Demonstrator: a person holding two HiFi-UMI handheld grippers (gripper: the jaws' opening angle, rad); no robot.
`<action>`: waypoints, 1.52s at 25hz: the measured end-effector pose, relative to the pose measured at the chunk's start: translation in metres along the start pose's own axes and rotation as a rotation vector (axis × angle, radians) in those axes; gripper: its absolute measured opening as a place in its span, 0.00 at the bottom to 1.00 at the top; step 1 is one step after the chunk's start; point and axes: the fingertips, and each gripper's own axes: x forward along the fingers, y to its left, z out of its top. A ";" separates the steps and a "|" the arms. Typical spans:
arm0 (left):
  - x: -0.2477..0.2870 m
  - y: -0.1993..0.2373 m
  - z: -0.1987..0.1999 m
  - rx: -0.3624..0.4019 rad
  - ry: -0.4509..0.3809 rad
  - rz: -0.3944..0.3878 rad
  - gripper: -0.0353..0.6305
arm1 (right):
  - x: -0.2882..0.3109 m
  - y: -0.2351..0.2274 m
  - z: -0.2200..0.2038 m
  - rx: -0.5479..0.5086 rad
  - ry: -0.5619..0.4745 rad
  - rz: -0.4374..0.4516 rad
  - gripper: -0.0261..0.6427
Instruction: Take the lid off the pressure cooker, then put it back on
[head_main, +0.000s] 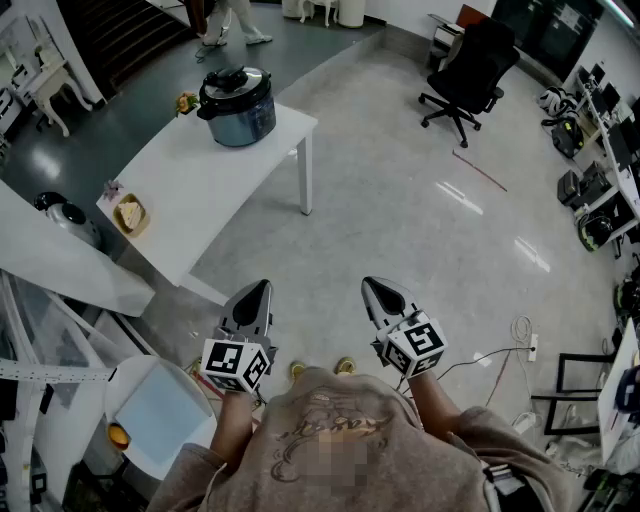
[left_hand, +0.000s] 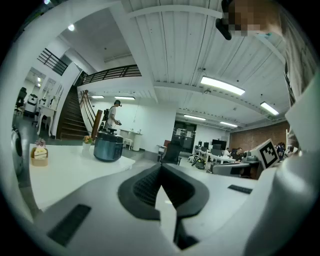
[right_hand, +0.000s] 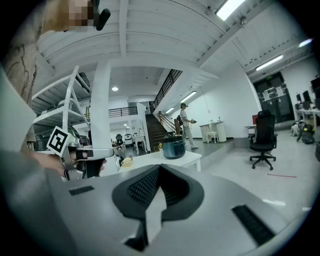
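The far person (head_main: 238, 18) is cut by the top edge; only legs show. The little yellow thing (head_main: 130, 214) on the white table (head_main: 220, 190) is too small to tell.

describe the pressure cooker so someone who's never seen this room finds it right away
Find the long white table, upper left in the head view. At its far end, near the corner, sits the pressure cooker. It is the biggest thing there: a round blue-grey pot with a dark lid, dwarfing the little flowers beside it.
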 end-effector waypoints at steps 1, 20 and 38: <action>0.000 0.001 0.000 0.002 0.000 0.000 0.06 | 0.001 0.001 -0.001 0.001 0.001 0.002 0.03; 0.017 0.035 0.005 0.053 0.020 -0.072 0.06 | 0.033 0.014 -0.001 -0.002 -0.013 -0.046 0.03; 0.137 0.091 0.023 0.067 0.031 -0.070 0.06 | 0.147 -0.065 0.025 0.032 -0.037 -0.018 0.03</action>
